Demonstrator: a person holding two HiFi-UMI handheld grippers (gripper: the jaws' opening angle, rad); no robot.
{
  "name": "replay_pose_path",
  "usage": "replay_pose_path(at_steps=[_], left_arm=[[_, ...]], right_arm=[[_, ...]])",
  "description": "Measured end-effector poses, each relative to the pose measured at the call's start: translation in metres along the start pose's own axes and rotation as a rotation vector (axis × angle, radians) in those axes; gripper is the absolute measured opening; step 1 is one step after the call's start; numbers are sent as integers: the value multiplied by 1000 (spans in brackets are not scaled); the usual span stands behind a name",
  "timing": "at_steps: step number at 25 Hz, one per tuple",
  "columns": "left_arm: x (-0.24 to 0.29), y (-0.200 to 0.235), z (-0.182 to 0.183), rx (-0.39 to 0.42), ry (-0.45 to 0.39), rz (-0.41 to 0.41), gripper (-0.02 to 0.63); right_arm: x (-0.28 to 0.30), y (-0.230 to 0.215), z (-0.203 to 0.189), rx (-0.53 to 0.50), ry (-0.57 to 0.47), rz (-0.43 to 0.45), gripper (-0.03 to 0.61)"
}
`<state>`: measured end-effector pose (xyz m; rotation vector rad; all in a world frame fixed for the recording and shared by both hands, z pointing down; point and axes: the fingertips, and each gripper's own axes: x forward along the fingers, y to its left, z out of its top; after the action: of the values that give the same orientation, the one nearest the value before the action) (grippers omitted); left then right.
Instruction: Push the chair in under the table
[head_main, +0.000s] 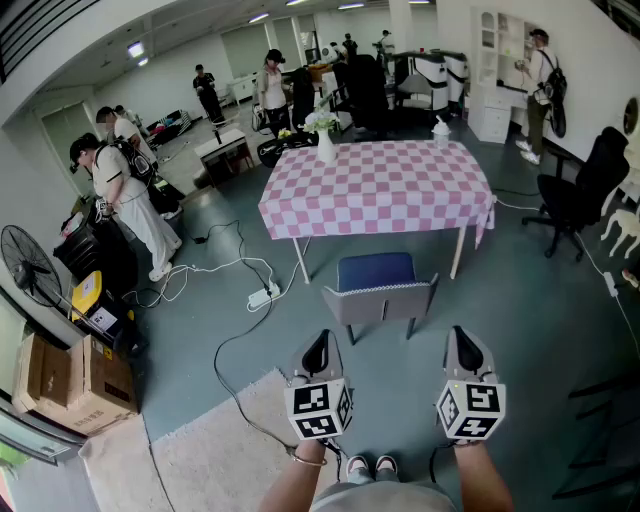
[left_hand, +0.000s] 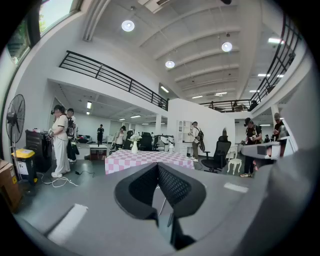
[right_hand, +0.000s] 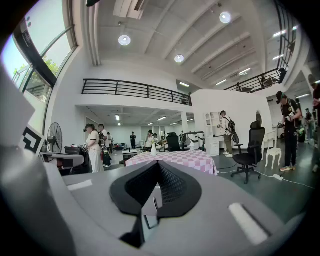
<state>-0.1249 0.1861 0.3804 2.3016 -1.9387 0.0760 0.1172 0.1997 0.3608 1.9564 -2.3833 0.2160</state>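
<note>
At the bottom of the head view, the person's forearms reach forward with the left claw (head_main: 318, 352) and the right claw (head_main: 466, 352) side by side, held roughly level above the grey-green floor (head_main: 520, 330). Both claws are clenched on nothing: in the left gripper view and in the right gripper view alike, the two dark jaws meet at their tips with no object between them.

Just above the claws, at the centre of the frame, stands the chair (head_main: 378, 292), its grey backrest turned toward the person and its blue seat facing away. Neither claw touches it; both hang short of the backrest, one to either side of its width.

Beyond the chair, in the upper middle, is the surface (head_main: 400, 190), covered by a pink-and-white checked cloth, with a white vase (head_main: 325, 145) of flowers near its far left corner. The chair is pulled out: its whole seat shows in front of the cloth's near hem, roughly centred between the two near legs.

By this reading the push has not begun. What is left is to bring the claws against the backrest and slide the chair straight ahead until the seat goes under the cloth. A white power strip (head_main: 262, 296) with its cable lies on the floor left of the chair, beside its path and not across it.
</note>
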Motion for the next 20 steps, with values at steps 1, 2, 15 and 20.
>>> replay_pose_path(at_steps=[1, 2, 15, 20], left_arm=[[0, -1, 0, 1, 0, -1, 0], [1, -1, 0, 3, 0, -3, 0], [8, -7, 2, 10, -12, -9, 0], [13, -7, 2, -9, -1, -3, 2]], right_arm=[[0, 0, 0, -1, -1, 2, 9], [0, 0, -1, -1, -1, 5, 9], [8, -13, -4, 66, 0, 7, 11], [13, -13, -6, 60, 8, 35, 14]])
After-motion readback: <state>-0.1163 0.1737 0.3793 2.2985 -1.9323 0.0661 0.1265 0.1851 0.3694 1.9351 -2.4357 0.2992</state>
